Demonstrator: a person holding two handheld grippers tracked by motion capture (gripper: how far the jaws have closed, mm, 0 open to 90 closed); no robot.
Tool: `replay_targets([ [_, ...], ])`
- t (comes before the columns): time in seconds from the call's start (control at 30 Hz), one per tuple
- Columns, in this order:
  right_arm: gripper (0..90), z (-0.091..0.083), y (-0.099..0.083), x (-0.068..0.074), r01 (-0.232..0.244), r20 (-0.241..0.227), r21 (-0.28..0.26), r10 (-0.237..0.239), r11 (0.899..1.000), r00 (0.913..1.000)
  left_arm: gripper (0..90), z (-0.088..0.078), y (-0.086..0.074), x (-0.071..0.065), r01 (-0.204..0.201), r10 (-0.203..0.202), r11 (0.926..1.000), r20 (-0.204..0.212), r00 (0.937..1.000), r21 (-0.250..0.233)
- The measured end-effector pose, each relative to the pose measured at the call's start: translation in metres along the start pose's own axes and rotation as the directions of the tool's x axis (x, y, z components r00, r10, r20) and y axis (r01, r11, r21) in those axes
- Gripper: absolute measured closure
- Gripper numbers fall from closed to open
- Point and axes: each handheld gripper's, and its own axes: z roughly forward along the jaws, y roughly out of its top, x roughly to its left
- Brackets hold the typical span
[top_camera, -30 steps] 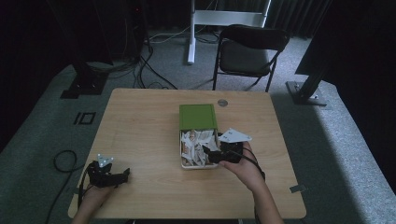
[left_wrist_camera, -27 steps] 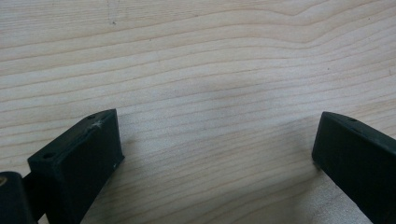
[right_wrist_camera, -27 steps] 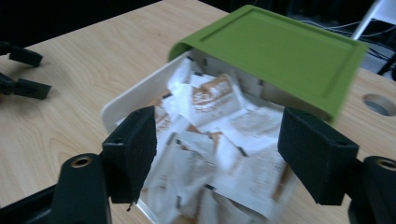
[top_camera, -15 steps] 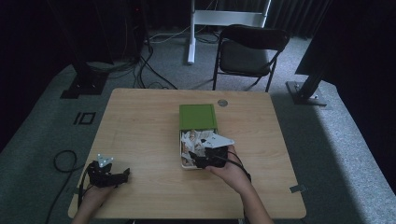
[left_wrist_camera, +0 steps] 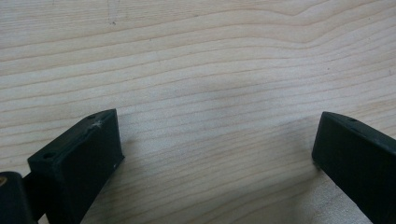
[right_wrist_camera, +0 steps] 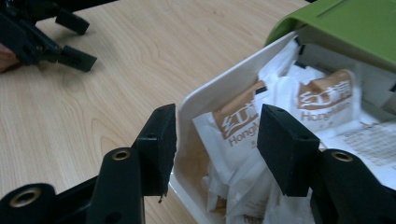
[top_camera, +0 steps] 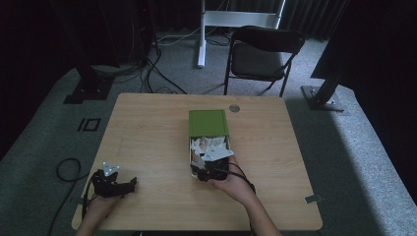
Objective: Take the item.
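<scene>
while two grippers gape, the right gripper [right_wrist_camera: 212, 149], closing, straddles one box [right_wrist_camera: 219, 88] wall.

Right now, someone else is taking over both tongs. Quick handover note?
Left tongs: open, holding nothing, low over the table at its near left corner.
Right tongs: jaws have just been closing, one outside the white box wall, one inside among the sachets; no firm grip visible yet.
Box: mid-table, green lid slid back, near half uncovered.
Done: box opened, right tongs at the box.
Left: likely finish the grasp on the wall or a sachet; which is the target is unclear.
</scene>
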Motion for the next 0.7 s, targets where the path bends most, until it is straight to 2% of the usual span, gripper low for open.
replay_targets([
  [0.23, 48.1, 0.0084, -0.0035, 0.0023, 0.03, 0.01, 0.035, -0.03, 0.999, 0.9995, 2.3, 0.0, 0.0, 0.0001, -0.001, 0.001, 1.0, 0.0, 1.0, 0.0],
  [0.37, 47.9, 0.0076, -0.0047, -0.0001, 0.013, 0.0, 0.025, -0.013, 1.0, 0.9999, 2.3, 0.0, 0.0, 0.0, -0.001, 0.001, 1.0, 0.0, 1.0, 0.0],
  [0.5, 48.1, 0.0099, -0.007, 0.0014, 0.045, 0.011, 0.058, -0.046, 0.997, 0.9989, 2.3, -0.0001, 0.0, 0.0001, -0.001, 0.001, 1.0, 0.0, 1.0, 0.001],
  [0.7, 51.0, 0.0105, -0.0094, -0.0005, 0.044, 0.023, 0.066, -0.046, 0.997, 0.9987, 2.3, -0.0001, 0.0, 0.0, -0.001, 0.001, 1.0, 0.0, 1.0, 0.001],
])
